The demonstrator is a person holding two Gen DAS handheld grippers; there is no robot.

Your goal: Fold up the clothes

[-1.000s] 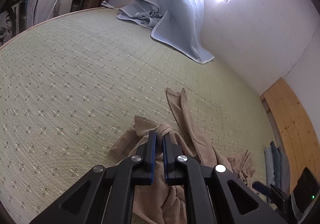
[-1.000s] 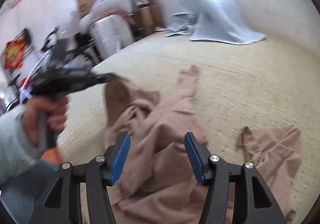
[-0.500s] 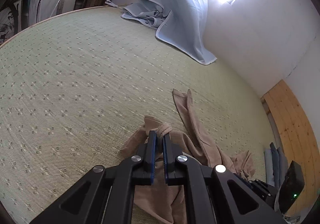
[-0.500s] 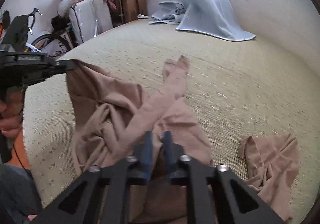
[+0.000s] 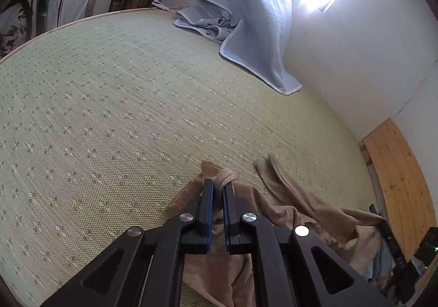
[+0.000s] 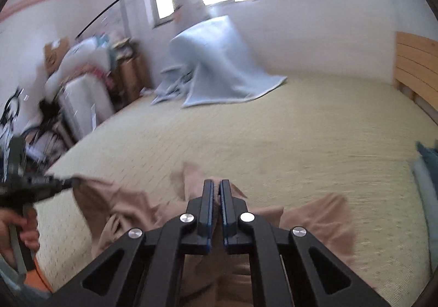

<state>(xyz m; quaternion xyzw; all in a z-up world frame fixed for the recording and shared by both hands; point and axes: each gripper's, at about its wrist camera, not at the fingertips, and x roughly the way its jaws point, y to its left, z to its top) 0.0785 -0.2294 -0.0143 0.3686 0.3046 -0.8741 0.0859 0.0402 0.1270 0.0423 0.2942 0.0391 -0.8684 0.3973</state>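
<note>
**Both grippers clamped on the tan garment**

My left gripper is pinched nearly closed on a bunched, ribbed edge of the tan garment, and my right gripper is likewise clamped on a fold of it. The right wrist view is blurred, so I cannot make out the fabric's detail there, and my own fingers hide what lies under them. One long narrow part runs ahead and right of my left gripper, pointing away across the woven mat. The cloth is soft, crumpled and plain tan. Far ahead, a pale blue blanket is draped against the wall.
</note>
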